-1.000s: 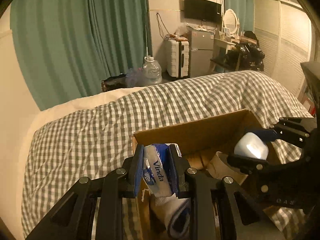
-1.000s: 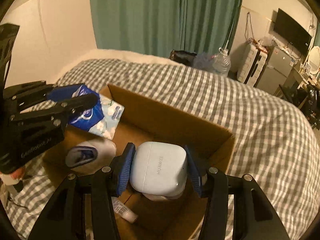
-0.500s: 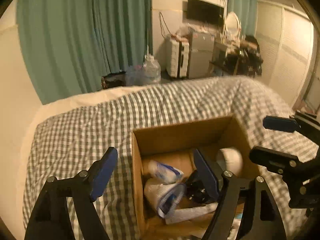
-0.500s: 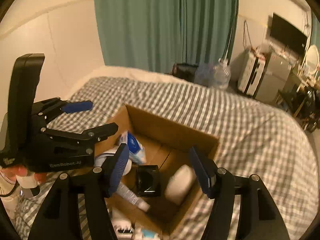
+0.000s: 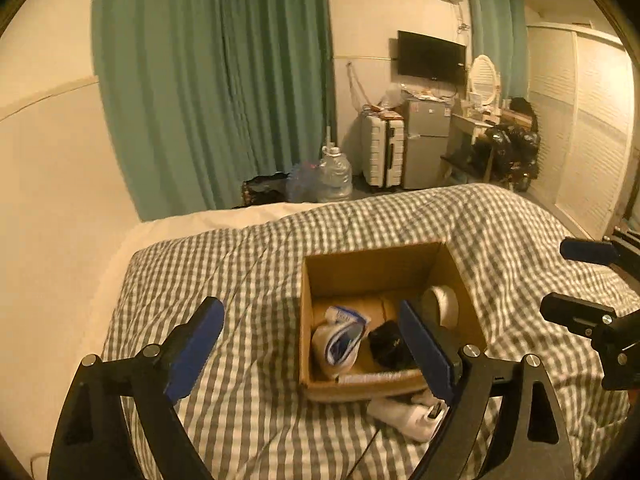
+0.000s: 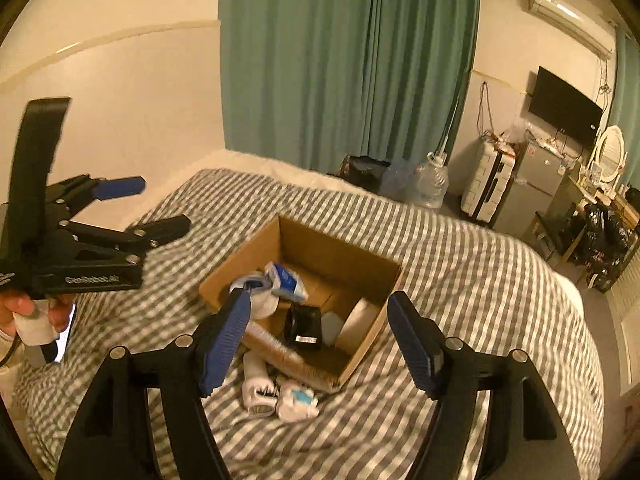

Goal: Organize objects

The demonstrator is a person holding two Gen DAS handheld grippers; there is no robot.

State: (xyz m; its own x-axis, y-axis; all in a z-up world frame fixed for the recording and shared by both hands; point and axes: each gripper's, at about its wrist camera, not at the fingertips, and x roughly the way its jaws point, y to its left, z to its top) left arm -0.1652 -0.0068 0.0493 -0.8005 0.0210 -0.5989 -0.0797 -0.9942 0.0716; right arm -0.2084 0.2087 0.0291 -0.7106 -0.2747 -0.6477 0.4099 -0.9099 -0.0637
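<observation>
The box (image 6: 340, 256) is brown matt cardboard. It stands on a soft cloth cover (image 6: 480, 280) with grey and white checks. The black case (image 6: 303, 328) inside looks smooth and a little glossy. The gripper (image 6: 320, 340) is matt black plastic with blue pads (image 6: 224, 334) and metal screws.

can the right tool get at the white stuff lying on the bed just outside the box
Probably yes. The right tool is open and empty, and the white items lie uncovered on the checked blanket against the cardboard box's near wall, which may crowd one finger.
</observation>
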